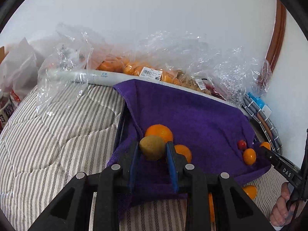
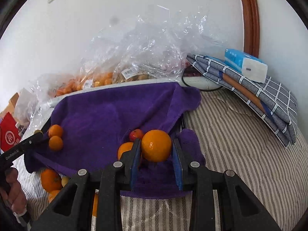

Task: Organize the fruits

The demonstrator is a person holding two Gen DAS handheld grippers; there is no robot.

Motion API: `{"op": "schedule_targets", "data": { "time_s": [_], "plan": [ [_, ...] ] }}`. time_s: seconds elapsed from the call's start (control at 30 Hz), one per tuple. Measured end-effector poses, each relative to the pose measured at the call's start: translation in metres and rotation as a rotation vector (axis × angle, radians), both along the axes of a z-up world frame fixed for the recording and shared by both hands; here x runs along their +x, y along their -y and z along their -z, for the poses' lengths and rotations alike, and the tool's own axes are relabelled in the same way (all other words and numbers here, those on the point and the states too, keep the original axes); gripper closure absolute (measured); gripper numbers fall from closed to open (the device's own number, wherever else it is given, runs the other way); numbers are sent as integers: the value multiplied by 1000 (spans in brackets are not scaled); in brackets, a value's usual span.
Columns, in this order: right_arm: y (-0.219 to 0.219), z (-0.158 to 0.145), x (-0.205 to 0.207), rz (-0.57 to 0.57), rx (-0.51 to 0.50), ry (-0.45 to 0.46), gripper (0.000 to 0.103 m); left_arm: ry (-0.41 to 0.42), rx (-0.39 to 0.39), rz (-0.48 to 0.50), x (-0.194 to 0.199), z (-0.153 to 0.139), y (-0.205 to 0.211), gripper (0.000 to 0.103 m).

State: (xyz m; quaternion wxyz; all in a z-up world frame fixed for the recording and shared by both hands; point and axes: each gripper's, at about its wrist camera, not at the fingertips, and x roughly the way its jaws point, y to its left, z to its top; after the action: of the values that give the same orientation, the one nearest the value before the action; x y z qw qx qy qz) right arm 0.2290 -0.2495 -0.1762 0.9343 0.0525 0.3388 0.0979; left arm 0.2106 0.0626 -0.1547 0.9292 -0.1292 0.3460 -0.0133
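Note:
My left gripper [image 1: 152, 150] is shut on a brown-green kiwi [image 1: 152, 147] and holds it over the left side of a purple towel [image 1: 192, 115] that lines a rack. Two oranges [image 1: 159, 132] lie on the towel just behind it. My right gripper [image 2: 156, 148] is shut on a large orange [image 2: 156, 146] over the towel's right side [image 2: 107, 115]. A small red fruit [image 2: 135, 134] and another orange [image 2: 125, 149] lie beside it. Two small oranges [image 2: 55, 137] sit at the towel's left end by the left gripper's tip.
Clear plastic bags of oranges and other fruit [image 1: 134, 67] lie along the wall behind the towel. Loose oranges [image 2: 50, 180] lie on the striped bedding [image 1: 48, 134] at the towel's near edge. Folded grey cloths and a tissue pack [image 2: 246, 65] sit at the right.

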Motion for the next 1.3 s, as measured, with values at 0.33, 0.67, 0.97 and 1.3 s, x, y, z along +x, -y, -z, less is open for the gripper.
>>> {"op": "schedule_targets", "data": {
  "time_s": [0.33,0.67,0.97,1.3],
  "plan": [
    [-2,8,3,-3,-9,-43,72,-16,-24,12,3,3,1,76],
    [0,0,-6,-4,12,5,48,-22,-36,22,4,1,0,76],
    [3,-20,-32,19,36,69,48,1,-68,59,-1,-3,1,60],
    [-32,-8,-73,-153,51,-28,55,56,-167,50,-11,-14,-15,56]
  ]
}}
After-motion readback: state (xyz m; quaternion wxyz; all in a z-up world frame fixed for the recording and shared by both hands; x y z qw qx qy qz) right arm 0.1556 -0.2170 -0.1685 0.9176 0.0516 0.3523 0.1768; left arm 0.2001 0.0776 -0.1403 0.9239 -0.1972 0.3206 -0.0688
